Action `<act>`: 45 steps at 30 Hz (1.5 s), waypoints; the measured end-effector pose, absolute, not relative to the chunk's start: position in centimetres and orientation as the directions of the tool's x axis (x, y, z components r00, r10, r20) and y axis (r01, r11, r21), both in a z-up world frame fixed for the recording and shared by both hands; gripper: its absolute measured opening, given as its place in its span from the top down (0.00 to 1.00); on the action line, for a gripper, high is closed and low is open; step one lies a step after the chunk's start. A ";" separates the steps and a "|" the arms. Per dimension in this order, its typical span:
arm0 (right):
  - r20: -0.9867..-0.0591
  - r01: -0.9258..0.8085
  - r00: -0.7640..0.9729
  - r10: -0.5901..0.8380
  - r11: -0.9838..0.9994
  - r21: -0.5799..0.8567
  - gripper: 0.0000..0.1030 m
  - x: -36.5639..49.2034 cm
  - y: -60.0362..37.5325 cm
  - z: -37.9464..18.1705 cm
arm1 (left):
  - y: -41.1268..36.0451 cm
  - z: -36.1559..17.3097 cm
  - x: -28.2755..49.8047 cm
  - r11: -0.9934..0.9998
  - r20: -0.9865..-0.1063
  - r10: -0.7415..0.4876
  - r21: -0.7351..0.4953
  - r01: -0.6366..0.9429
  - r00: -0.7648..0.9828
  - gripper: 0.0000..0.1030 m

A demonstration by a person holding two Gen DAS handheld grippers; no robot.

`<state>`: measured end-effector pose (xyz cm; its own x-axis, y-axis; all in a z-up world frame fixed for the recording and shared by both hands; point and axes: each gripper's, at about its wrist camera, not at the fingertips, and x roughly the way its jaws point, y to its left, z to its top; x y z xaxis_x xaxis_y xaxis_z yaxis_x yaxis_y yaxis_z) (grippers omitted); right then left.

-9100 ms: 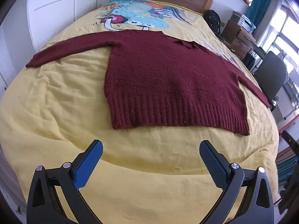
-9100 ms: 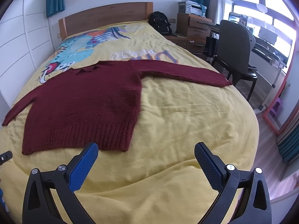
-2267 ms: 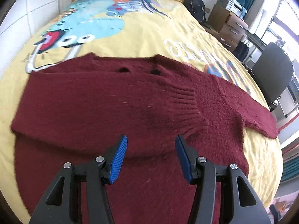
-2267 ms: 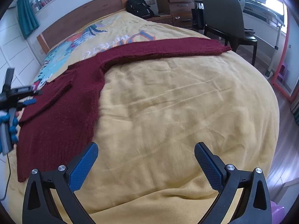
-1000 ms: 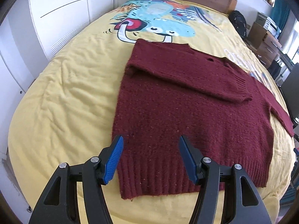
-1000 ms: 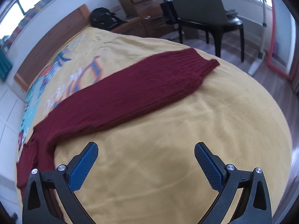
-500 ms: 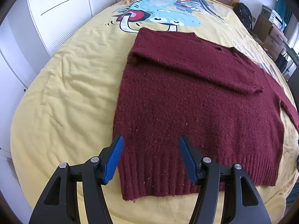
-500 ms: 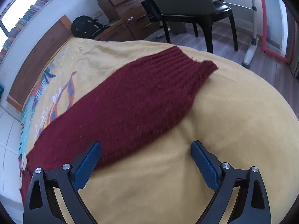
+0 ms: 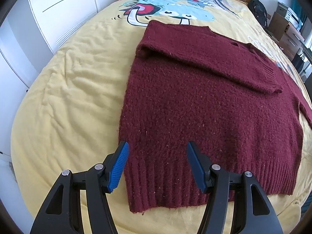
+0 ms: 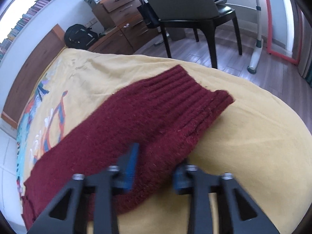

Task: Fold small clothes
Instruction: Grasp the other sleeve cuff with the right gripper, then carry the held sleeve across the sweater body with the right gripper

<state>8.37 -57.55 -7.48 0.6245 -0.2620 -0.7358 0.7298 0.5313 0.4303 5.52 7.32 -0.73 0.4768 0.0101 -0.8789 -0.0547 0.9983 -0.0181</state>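
A dark red knit sweater [image 9: 210, 105] lies flat on the yellow bed cover [image 9: 74, 89], its left sleeve folded across the chest. My left gripper [image 9: 157, 163] hovers open just above the ribbed hem near the sweater's lower left corner, with nothing held. In the right wrist view the other sleeve [image 10: 156, 117] stretches out toward the bed's edge, ribbed cuff [image 10: 197, 95] at the far end. My right gripper [image 10: 156, 170] is closing on this sleeve, and the knit bunches up between its blurred blue pads [image 10: 131, 163].
White wardrobe doors [image 9: 58, 5] stand left of the bed. Beyond the bed's right edge are a black chair [image 10: 195, 11], wooden drawers [image 10: 124, 21], a black backpack [image 10: 81, 36] and wooden floor. A cartoon print [image 9: 175, 5] covers the head end.
My right gripper moved onto the sleeve and its wide-open jaws came together around the knit, bunching it. My left gripper sank a little toward the hem, its gap unchanged.
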 end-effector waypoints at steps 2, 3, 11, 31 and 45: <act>-0.732 0.717 0.634 -0.251 0.545 0.434 0.90 9.0 -57.3 -7.0 | 7.3 -0.9 5.4 0.998 -0.880 0.007 -0.020 -0.051 0.476 0.46; -0.729 0.711 0.637 -0.251 0.557 0.429 0.90 9.3 -57.1 -6.7 | 7.3 -0.9 5.5 0.998 -0.879 0.005 -0.022 -0.050 0.476 0.46; -0.692 0.648 0.689 -0.217 0.613 0.452 0.91 10.7 -55.5 -3.6 | 8.4 -1.0 5.4 0.997 -0.874 -0.009 -0.048 -0.067 0.486 0.46; -0.620 0.414 0.784 0.036 0.714 0.564 0.91 18.5 -43.4 3.3 | 12.8 0.1 4.0 0.982 -0.839 -0.104 -0.170 -0.076 0.534 0.46; -0.582 0.183 0.776 0.245 0.795 0.578 0.92 26.7 -27.2 7.1 | 18.9 0.8 2.5 0.959 -0.808 -0.116 -0.242 -0.145 0.578 0.46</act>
